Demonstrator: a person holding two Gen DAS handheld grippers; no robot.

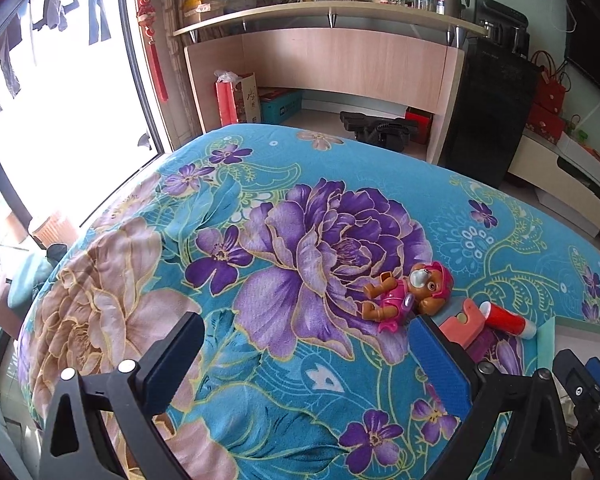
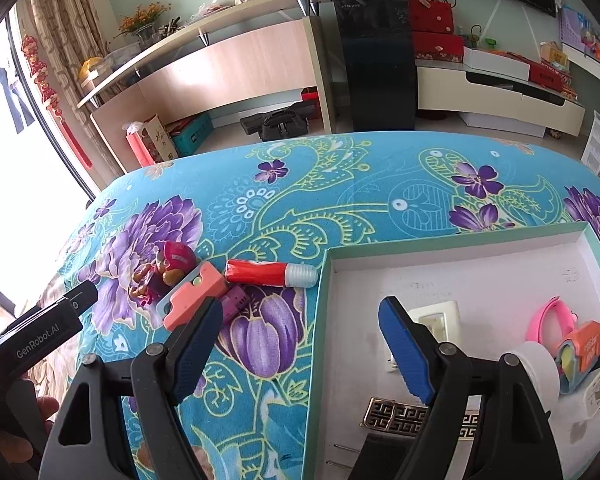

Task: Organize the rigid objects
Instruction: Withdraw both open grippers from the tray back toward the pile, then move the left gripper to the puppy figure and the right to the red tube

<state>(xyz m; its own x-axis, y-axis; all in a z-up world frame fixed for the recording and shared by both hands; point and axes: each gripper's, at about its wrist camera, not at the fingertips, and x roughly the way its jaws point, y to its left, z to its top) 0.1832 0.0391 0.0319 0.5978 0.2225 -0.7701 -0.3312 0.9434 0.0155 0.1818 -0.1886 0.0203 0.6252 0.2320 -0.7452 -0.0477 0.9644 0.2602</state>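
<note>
Loose toys left of the tray, both grippers wide open & empty

Pup figure [image 2: 162,276], salmon-pink block toy [image 2: 194,294] & red tube [image 2: 270,274] lie bunched on the floral blanket [image 2: 260,184], block touching the pup, tube tip just beside the tray [image 2: 320,312] wall; a purple piece is half hidden under the block. Risks, as I judge them: items sit so close that jaws closing on one could nudge or drag its neighbour; tube is round, may roll on soft cloth or slip from a pinch; blanket can bunch under a finger. Right gripper [image 2: 300,344] jaws spread, straddling the tray's left wall, so a drop could catch that wall. Left gripper [image 1: 308,360] jaws spread, nothing between, pup [image 1: 408,292] near its right finger
</note>
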